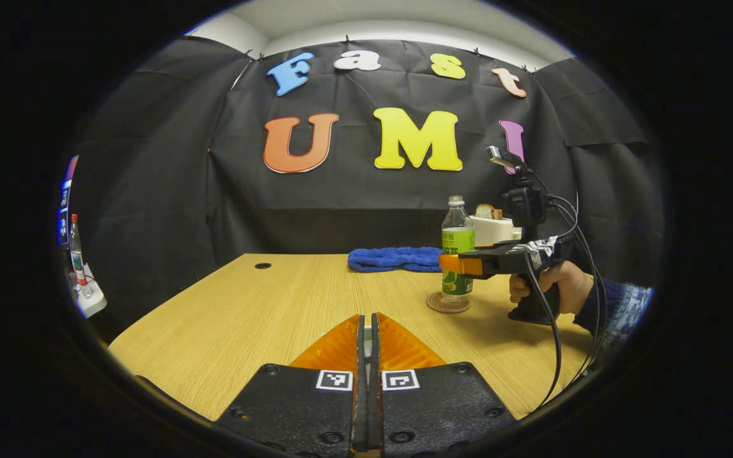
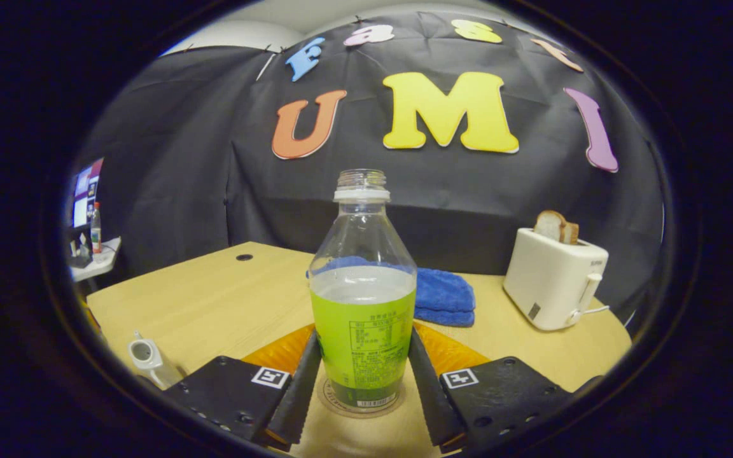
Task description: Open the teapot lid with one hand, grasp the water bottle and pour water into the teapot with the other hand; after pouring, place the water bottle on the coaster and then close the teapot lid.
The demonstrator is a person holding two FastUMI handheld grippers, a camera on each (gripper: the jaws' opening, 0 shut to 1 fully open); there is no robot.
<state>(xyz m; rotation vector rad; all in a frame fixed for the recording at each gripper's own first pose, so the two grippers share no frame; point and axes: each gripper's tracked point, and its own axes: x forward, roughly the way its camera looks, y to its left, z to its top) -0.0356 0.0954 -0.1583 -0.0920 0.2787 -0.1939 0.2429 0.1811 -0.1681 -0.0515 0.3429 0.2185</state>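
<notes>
The water bottle (image 2: pixel 363 299), clear with a green label and no cap, stands upright on the round coaster (image 2: pixel 366 413) and is about half full. My right gripper (image 2: pixel 363 334) is shut on it, one finger pressing each side of the label. In the left gripper view the same bottle (image 1: pixel 457 245) and coaster (image 1: pixel 448 303) are at the right, with the right gripper (image 1: pixel 455 264) held by a hand. My left gripper (image 1: pixel 366 318) is shut on nothing, low over the wooden table (image 1: pixel 265 312). A white teapot spout (image 2: pixel 140 353) peeks in at the lower left; its lid is hidden.
A white toaster (image 2: pixel 554 280) with bread slices stands at the back right. A folded blue cloth (image 2: pixel 446 292) lies behind the bottle near the wall. A small side table with a bottle (image 1: pixel 77 254) is off the table's left edge. Cables hang from the right gripper.
</notes>
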